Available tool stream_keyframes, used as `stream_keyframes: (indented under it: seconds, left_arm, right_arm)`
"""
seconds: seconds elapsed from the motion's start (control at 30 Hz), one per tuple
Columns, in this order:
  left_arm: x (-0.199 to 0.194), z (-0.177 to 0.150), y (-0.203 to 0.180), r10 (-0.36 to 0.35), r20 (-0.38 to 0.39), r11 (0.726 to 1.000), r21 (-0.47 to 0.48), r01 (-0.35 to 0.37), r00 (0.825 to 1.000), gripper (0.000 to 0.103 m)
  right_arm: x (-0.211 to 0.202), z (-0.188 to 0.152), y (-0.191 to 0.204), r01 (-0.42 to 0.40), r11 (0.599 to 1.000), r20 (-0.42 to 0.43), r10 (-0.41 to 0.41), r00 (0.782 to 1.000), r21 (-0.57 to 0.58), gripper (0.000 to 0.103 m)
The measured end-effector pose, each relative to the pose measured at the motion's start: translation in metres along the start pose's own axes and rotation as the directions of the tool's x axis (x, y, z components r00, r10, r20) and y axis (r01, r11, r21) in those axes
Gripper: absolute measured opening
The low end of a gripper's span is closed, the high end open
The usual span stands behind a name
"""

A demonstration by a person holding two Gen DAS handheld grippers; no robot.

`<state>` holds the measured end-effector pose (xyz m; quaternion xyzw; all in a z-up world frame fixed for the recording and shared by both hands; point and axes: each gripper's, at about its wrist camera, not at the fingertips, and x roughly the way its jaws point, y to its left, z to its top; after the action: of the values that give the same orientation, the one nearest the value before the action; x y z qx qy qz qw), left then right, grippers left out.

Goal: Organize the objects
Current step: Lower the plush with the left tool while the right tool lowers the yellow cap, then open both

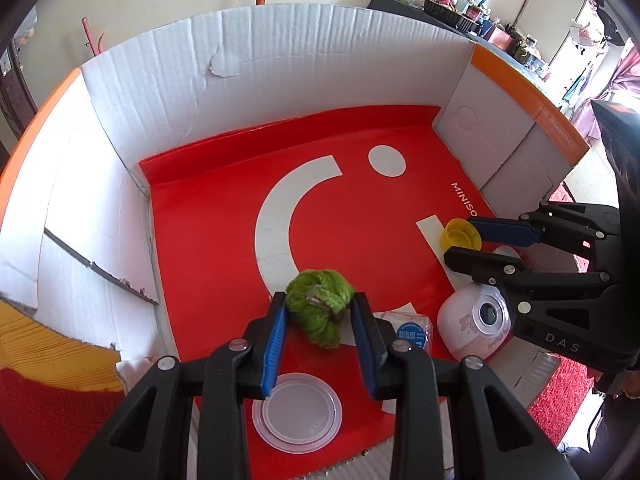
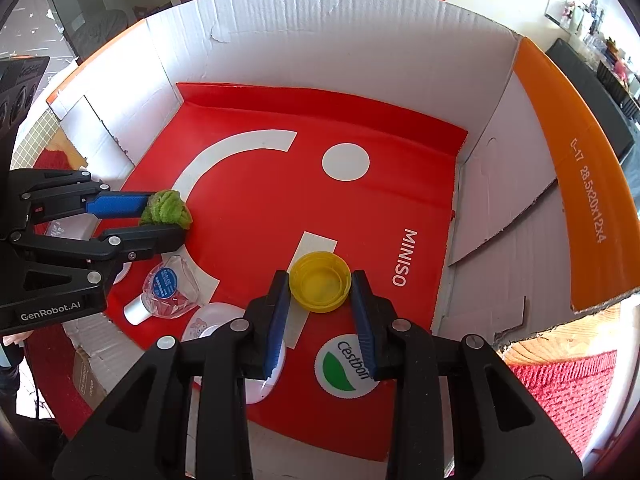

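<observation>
A fuzzy green scrunchie [image 1: 320,307] sits between the fingers of my left gripper [image 1: 320,304], which is shut on it just above the red sheet; it also shows in the right wrist view [image 2: 166,209], held by the left gripper [image 2: 162,216]. A yellow cap [image 2: 320,282] lies open side up between the fingers of my right gripper [image 2: 320,283], which is shut on it. In the left wrist view the cap [image 1: 460,235] is held by the right gripper [image 1: 460,240] at the right.
Both work inside a white cardboard box [image 1: 256,60] with orange rims, floored by a red MINISO sheet [image 1: 224,240]. A clear plastic lid [image 1: 297,412], a small clear bottle [image 2: 168,292], a white round camera-like toy [image 1: 476,324] and a Cestbon sticker [image 2: 345,366] lie near the front.
</observation>
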<state>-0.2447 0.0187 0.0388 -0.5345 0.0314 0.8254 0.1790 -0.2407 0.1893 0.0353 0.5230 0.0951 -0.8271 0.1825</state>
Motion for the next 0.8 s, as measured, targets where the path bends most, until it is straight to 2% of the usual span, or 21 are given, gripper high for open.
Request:
stream_keyframes:
  seconds: [0.5,0.57,0.73,0.8]
  left_arm:
    - [0.0,0.001,0.012,-0.015,0.002,1.0,-0.011,0.015,1.0,0.038]
    - [-0.001,0.001,0.009,-0.016,0.003,1.0,-0.011,0.016,1.0,0.038]
    - [-0.002,0.001,0.011,-0.02,0.008,1.0,-0.017,0.02,1.0,0.046]
    - [-0.003,0.001,0.011,-0.019,0.009,1.0,-0.016,0.02,1.0,0.046]
  right_arm:
    - [-0.001,0.004,0.002,-0.005,1.0,0.0,0.005,1.0,0.006,0.032]
    - [-0.003,0.004,0.001,-0.013,1.0,0.0,0.013,1.0,0.005,0.039]
    - [-0.006,0.003,0.006,-0.008,1.0,0.005,0.008,1.0,-0.007,0.044]
    - [-0.008,0.003,0.007,-0.011,1.0,0.008,0.011,1.0,-0.006,0.047]
